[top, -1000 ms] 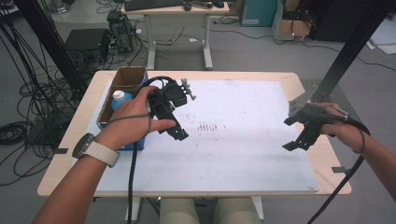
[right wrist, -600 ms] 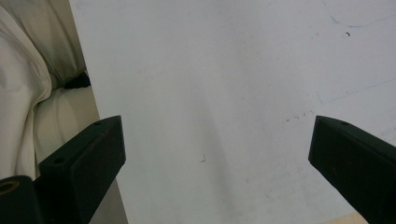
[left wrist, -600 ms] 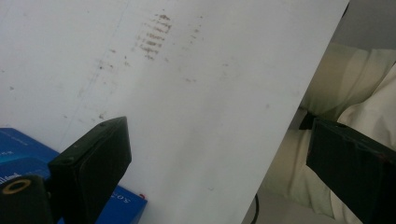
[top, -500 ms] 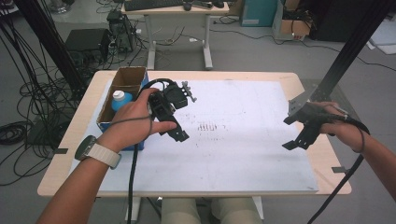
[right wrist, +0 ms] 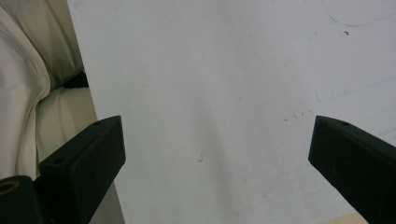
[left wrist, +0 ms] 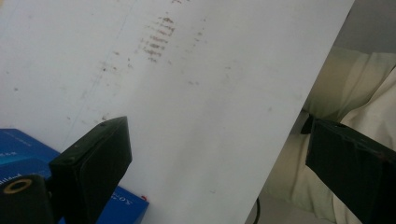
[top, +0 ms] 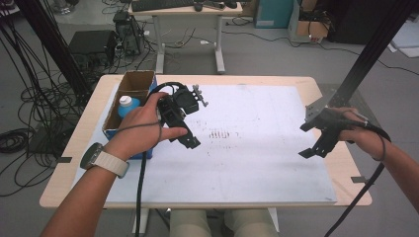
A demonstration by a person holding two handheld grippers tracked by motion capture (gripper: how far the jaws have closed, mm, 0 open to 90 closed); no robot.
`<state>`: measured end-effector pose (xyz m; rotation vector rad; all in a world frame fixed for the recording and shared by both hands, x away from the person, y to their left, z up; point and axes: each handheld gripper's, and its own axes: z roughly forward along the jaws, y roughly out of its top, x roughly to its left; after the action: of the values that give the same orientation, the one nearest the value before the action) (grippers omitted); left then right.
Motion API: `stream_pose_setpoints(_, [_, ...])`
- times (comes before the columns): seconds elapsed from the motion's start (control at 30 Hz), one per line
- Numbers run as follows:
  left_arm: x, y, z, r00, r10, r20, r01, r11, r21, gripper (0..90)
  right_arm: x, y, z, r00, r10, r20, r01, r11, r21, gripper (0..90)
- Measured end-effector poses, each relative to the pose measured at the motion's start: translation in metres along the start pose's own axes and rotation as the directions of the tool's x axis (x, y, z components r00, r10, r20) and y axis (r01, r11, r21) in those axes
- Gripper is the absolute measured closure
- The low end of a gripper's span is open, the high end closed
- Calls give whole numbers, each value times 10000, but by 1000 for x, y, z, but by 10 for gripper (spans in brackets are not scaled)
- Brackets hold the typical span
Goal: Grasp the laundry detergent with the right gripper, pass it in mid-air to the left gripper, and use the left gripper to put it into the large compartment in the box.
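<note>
White sheeting (top: 257, 158) covers the table; at its left edge a cardboard box (top: 129, 89) holds a blue bottle (top: 127, 104) with a white cap, likely light, rigid and smooth, best gripped around the body. Left gripper (top: 184, 129) hovers just beside it, jaws released and empty; right gripper (top: 316, 143) hovers well apart, likewise released

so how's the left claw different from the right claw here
The left claw is over the white sheet next to the cardboard box with the blue bottle; the right claw is at the sheet's right edge, away from the box. The left hand wraps over its claw's body; the right hand grips its claw from behind. Both are open, jaws wide apart, holding nothing.
</note>
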<state>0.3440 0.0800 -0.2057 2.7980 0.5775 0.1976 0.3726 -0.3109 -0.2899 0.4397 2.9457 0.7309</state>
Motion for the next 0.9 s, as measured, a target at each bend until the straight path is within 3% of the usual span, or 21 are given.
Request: stream_pose_setpoints(0.9, [2, -2, 3, 9999, -136, -19, 136, 9999, -61, 72, -1, 0, 2, 10000, 42, -12, -42, 10000, -42, 38])
